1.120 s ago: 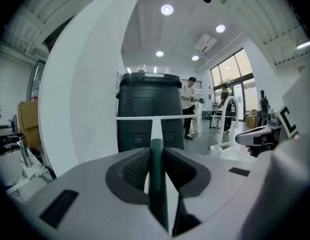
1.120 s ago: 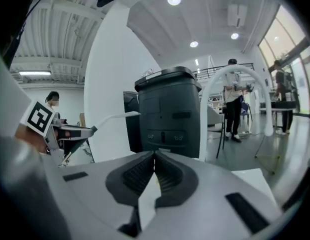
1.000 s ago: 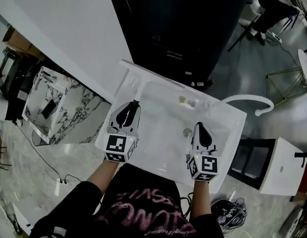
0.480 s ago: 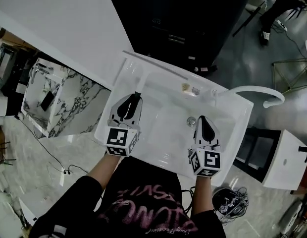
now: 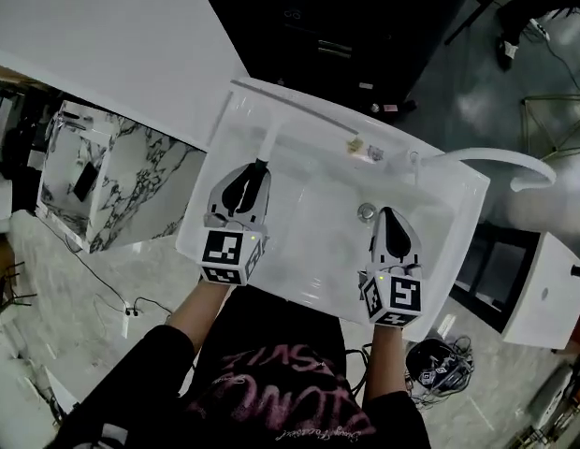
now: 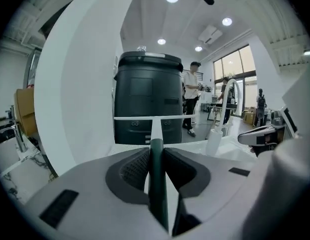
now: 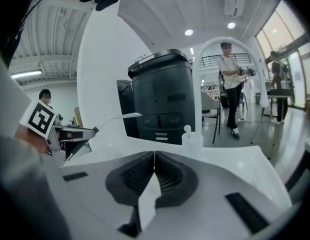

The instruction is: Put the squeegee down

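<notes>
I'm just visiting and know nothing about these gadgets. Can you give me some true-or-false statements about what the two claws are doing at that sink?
1. The left claw is clamped on the squeegee by its handle. True.
2. The right claw carries a sponge. False: it is shut with nothing in it.
3. Both claws are over a white sink. True.
4. The faucet curves on the person's left side. False: it is on the right side, beyond the right claw.

2 hand-held tools, left gripper (image 5: 258,166) and right gripper (image 5: 384,212), each a pale grey shell with dark ribbed pads (image 6: 134,170). Behind each claw sits a cube (image 5: 229,255) bearing black-and-white square markers. Further back: black sleeves (image 5: 145,372), black top (image 5: 271,344) with pink lettering.
</notes>
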A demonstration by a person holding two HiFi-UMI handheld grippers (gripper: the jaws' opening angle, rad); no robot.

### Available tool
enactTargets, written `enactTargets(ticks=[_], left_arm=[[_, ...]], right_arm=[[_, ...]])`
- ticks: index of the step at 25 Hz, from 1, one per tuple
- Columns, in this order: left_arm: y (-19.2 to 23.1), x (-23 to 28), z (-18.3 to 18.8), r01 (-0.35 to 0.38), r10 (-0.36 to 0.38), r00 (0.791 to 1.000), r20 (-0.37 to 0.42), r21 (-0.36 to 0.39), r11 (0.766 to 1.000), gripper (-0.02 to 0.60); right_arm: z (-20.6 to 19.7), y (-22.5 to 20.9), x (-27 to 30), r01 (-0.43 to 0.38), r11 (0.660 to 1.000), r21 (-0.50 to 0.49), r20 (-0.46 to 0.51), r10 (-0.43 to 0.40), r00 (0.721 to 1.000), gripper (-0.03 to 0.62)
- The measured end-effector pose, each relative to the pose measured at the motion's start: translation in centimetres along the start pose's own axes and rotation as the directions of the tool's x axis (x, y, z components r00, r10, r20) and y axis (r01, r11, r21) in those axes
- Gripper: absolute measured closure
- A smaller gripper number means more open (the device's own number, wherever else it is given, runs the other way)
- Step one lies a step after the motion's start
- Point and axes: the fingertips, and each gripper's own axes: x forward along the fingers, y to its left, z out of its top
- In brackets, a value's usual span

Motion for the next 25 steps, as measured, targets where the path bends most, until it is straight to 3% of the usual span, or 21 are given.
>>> enactTargets(ticks=[25], left_arm=[[0.3, 4.7, -4.9, -0.003, 0.001, 0.996, -0.092, -0.025, 1.0, 0.486]], right_arm=[[-5.7, -1.1, 2.8, 0.012, 0.999, 0.045, -0.083, -0.008, 0.996, 0.572]])
